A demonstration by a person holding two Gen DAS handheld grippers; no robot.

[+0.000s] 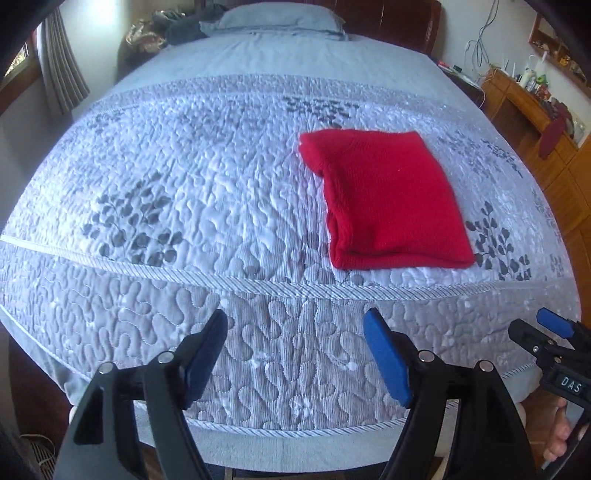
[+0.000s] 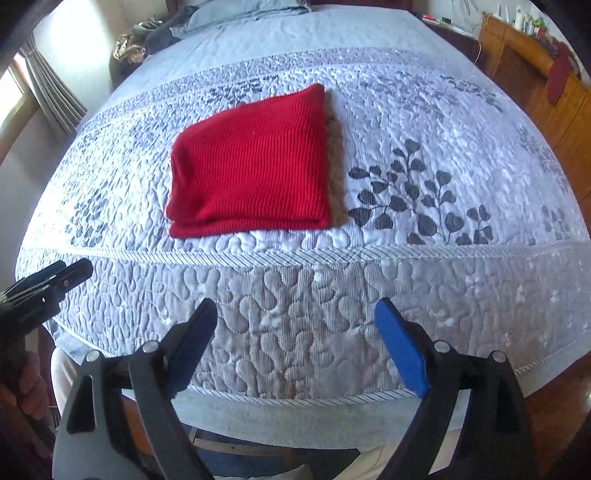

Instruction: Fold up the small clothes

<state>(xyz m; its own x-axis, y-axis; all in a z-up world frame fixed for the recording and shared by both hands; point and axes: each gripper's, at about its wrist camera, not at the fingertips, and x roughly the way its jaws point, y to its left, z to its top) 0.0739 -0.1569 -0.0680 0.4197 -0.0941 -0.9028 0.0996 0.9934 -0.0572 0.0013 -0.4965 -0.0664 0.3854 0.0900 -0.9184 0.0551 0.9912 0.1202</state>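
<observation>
- Both grippers hang over the foot edge of the bed with nothing in them: the left gripper point(image 1: 295, 354) has its blue-padded fingers spread wide, and the right gripper point(image 2: 295, 349) is just as far open. Held back and empty like this, they seem to be clear of the cloth, so I judge the fold on this piece finished.
- Under them lies the pale grey quilted bedspread with dark leaf prints and a corded border point(image 1: 184, 229), which covers the whole bed; its broad, flat top serves as the folding surface.
- Red knitted garment, folded into a thick rectangle point(image 1: 388, 199), lies flat on the bedspread, nearer the foot edge than the head and just beyond the corded border. It is well apart from both grippers, slightly towards the right side in the left wrist view. Its layered edges face the foot, which suits a stack made by folding towards the person.
- At the head edge sits a grey-blue pillow point(image 1: 280, 18).
- Beside the bed's right edge stands a wooden dresser crowded with small items point(image 1: 524, 107).
- On the left, striped grey curtains point(image 1: 61, 62) hang by a window.
</observation>
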